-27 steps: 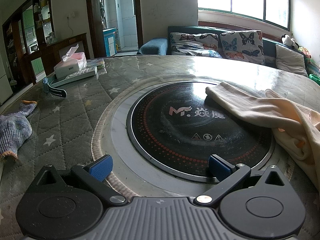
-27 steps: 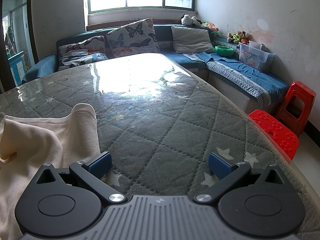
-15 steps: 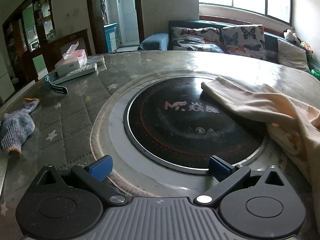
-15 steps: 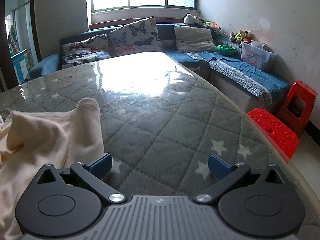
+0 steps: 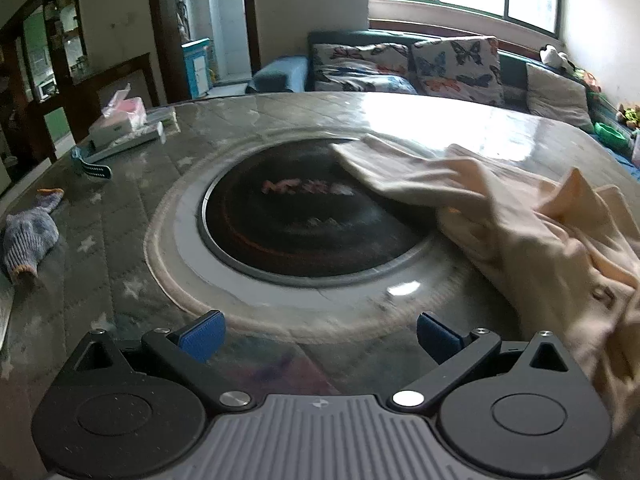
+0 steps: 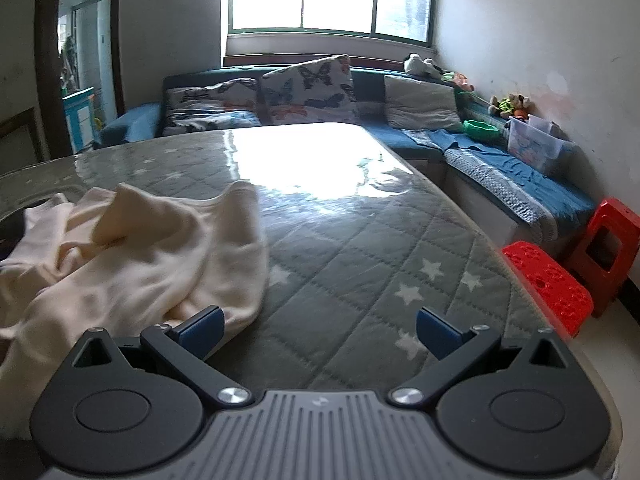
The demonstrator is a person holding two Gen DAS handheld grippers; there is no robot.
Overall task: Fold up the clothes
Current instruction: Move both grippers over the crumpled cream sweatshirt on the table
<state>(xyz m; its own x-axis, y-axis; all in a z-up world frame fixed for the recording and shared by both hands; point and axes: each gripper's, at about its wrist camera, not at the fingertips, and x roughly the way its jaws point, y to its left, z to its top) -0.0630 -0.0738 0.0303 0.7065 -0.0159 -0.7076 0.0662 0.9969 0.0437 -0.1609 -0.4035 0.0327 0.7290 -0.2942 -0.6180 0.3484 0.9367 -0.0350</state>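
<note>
Both views now drawn back: cream garment crumpled at nine o'clock of right gripper, three o'clock of left gripper; both claws spread, empty; folding apparently unstarted.

Each fisheye camera looks forward and downward over its gripper, close above the quilted grey star-patterned table. Both views share the crumpled cream garment and the butterfly-cushioned blue sofa.
</note>
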